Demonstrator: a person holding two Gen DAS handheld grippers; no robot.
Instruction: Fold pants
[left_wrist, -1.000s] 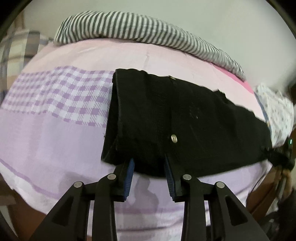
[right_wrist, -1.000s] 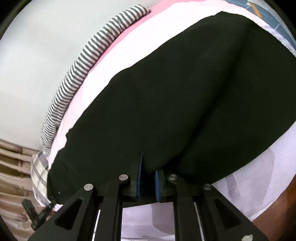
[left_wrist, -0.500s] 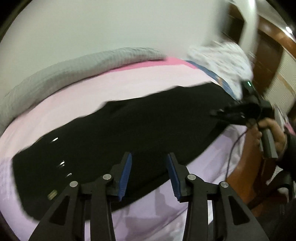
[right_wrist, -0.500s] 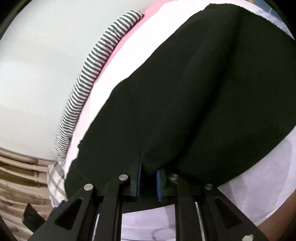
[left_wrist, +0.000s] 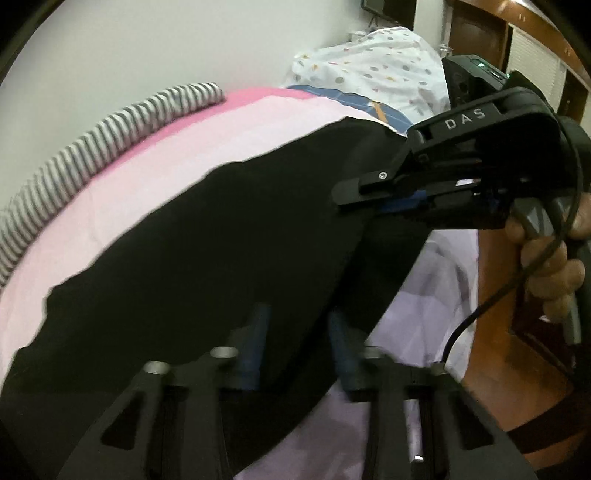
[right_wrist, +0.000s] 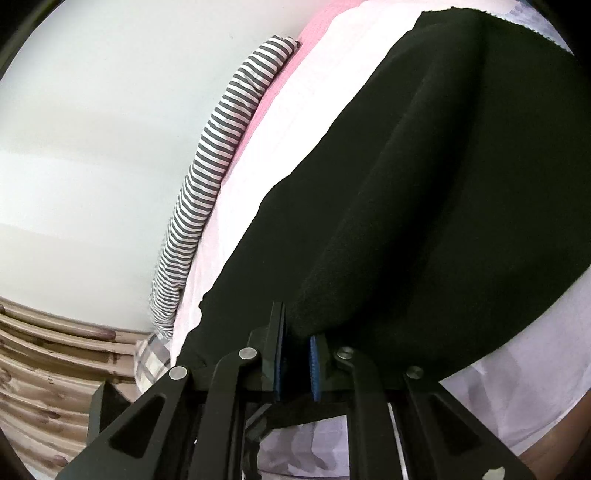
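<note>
Black pants (left_wrist: 192, 266) stretch across the pink sheet (left_wrist: 147, 177), smooth and dark, one bulging fold rising at the near edge. The right gripper (right_wrist: 295, 354) pinches that fold, blue pads pressed into the cloth, a hand (left_wrist: 546, 266) gripping its handle at far right. The left gripper (left_wrist: 295, 354) tilts down over the pants; its jaws have just been closing, cloth between them, though blur hides any contact.

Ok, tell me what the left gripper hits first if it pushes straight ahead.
Most likely the black pants: the left gripper points down into the cloth right ahead, though blur hides the gap.
</note>
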